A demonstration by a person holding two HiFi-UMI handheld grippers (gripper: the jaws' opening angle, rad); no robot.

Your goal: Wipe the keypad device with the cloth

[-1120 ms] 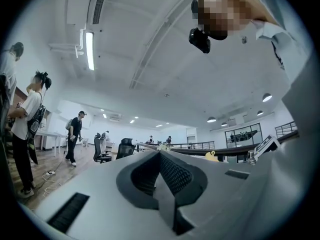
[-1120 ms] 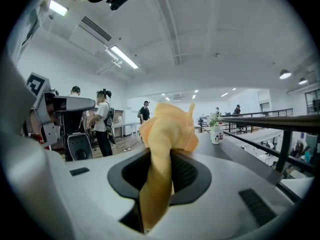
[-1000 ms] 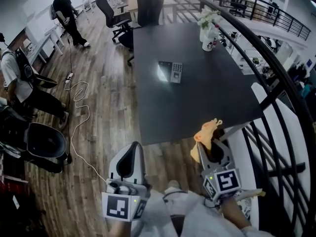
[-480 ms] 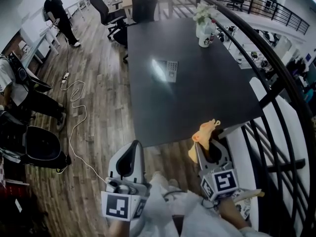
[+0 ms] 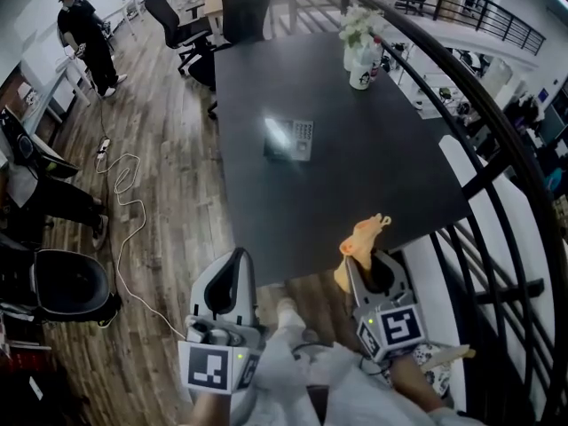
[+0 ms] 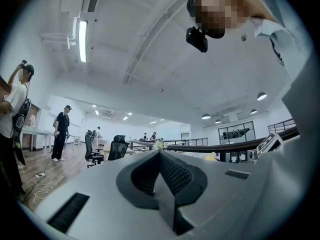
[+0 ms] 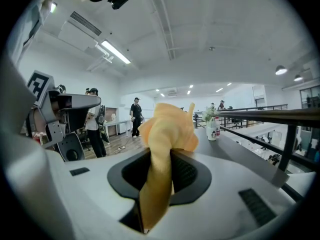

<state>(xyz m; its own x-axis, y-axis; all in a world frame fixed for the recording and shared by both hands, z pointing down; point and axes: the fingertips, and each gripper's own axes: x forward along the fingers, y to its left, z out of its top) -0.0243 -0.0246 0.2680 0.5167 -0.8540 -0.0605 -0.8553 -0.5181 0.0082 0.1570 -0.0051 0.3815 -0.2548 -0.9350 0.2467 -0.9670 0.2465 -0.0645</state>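
Cloth gripped, keypad device out on the table

The right gripper (image 5: 368, 257) has its jaws clamped on the orange cloth (image 5: 362, 240) at the table's (image 5: 382, 171) near edge. The left gripper (image 5: 232, 272) is pressed together on nothing, held over the floor. The keypad device (image 5: 291, 138) lies farther out, mid-table, well apart from both.

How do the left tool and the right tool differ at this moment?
The left tool has its jaws shut with nothing between them, while the right tool is clamped on an orange cloth. In the head view, the left tool shows above the wooden floor, and the right tool is nearer the railing. Both point toward the dark table and are well short of the keypad device.
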